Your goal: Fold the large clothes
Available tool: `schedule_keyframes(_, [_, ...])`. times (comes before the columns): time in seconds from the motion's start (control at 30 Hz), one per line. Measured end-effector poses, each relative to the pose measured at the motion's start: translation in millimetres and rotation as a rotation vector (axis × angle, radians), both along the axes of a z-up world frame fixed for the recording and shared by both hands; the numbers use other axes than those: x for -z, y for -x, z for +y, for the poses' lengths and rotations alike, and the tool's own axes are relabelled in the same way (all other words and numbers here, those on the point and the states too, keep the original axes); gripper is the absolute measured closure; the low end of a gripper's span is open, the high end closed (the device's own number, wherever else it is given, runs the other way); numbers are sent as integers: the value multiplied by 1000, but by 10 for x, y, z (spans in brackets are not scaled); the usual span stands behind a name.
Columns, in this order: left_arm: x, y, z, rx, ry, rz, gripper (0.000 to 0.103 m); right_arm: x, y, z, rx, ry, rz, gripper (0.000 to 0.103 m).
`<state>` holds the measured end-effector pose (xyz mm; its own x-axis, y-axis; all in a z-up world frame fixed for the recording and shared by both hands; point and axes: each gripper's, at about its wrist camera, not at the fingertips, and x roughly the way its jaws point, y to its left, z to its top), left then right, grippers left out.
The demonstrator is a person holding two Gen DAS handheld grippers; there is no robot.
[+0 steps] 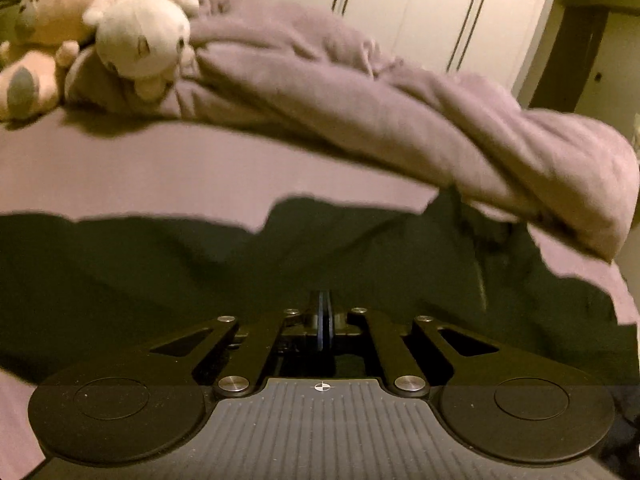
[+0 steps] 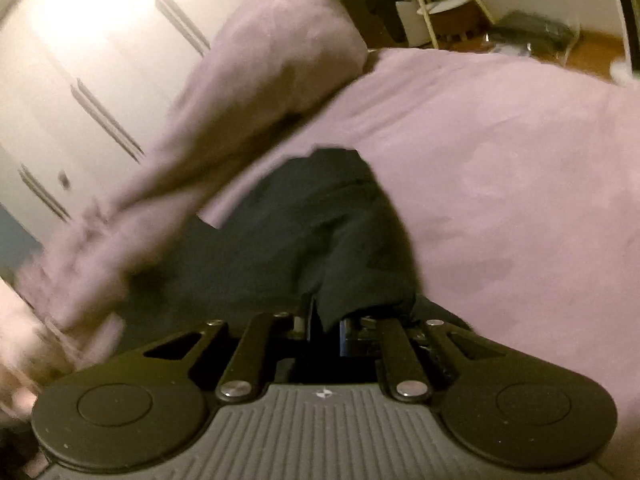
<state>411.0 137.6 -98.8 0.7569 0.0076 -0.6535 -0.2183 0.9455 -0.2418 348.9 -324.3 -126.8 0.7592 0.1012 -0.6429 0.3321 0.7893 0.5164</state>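
Left wrist view: left gripper (image 1: 324,312) low over a dark garment (image 1: 160,280) spread on the mauve bedsheet (image 1: 160,168); fingers drawn together to a thin slit, pressed into dark cloth, though whether any fabric sits between them cannot be told against the black. Probably pinning or pinching one edge so the piece stays flat while the other side travels.

Right wrist view: right gripper (image 2: 324,316) clamped on a bunched corner of the dark garment (image 2: 320,240), a flap of it draped over the fingers and rising away in a ridge. Lifted like this, presumably, to carry that end over the rest for a fold. Heavy blur, so likely mid-swing.

Rumpled mauve duvet (image 1: 360,100) pushed back toward the white wardrobe (image 1: 440,8), apparently to free flat sheet for working; one end overlapping the garment's far edge. Two plush toys (image 1: 132,36) parked against the duvet, well apart from the garment.
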Motion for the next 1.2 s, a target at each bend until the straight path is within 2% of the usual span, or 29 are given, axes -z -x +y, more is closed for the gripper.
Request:
schedule_keyframes(0.07, [54,31,-7,15,-10,19,92,41,7,-16,-44,40,4,93])
schedule_keyframes(0.13, [67,94,-4,12,-41,16,72,24,16,-47,-69,62,-6,93])
schedule_keyframes(0.2, [75,142,15,19,-39,18,68,17,5,-74,-70,65,-1,93])
schedule_keyframes(0.27, [89,158,11,34,-31,33,68,11,-12,-18,-71,89,0,93])
schedule_keyframes(0.33, [102,150,-34,53,-38,53,67,-5,-31,73,-72,165,1,93])
schedule_keyframes(0.4, [117,144,-75,73,-10,60,67,40,-50,157,-70,243,12,94])
schedule_keyframes(0.47, [157,121,-120,97,18,74,70,51,-60,178,-67,260,22,93])
schedule_keyframes(0.5, [177,115,-150,97,7,82,73,20,-54,175,-76,258,23,92])
schedule_keyframes(0.6, [223,108,-204,90,-23,96,74,-123,73,105,-102,224,20,84])
schedule_keyframes(0.63, [227,117,-216,90,-24,92,77,-189,151,78,-111,213,16,77])
schedule_keyframes(0.7, [227,121,-252,96,-35,88,83,-321,302,80,-121,233,10,63])
schedule_keyframes(0.73, [223,116,-271,99,-41,89,84,-412,408,97,-124,261,-17,63])
schedule_keyframes(0.87, [207,78,-392,102,-118,98,88,-590,485,267,-156,337,-80,63])
schedule_keyframes(0.9, [192,73,-415,100,-142,89,93,-589,428,337,-185,347,-83,63])
schedule_keyframes(0.97, [151,78,-440,95,-178,62,95,-513,272,489,-243,358,-68,66])
schedule_keyframes(1.03, [112,71,-445,90,-197,45,96,-417,148,586,-284,327,-45,78])
schedule_keyframes(1.2, [85,18,-490,94,-271,23,96,-48,-65,677,-312,178,45,78])
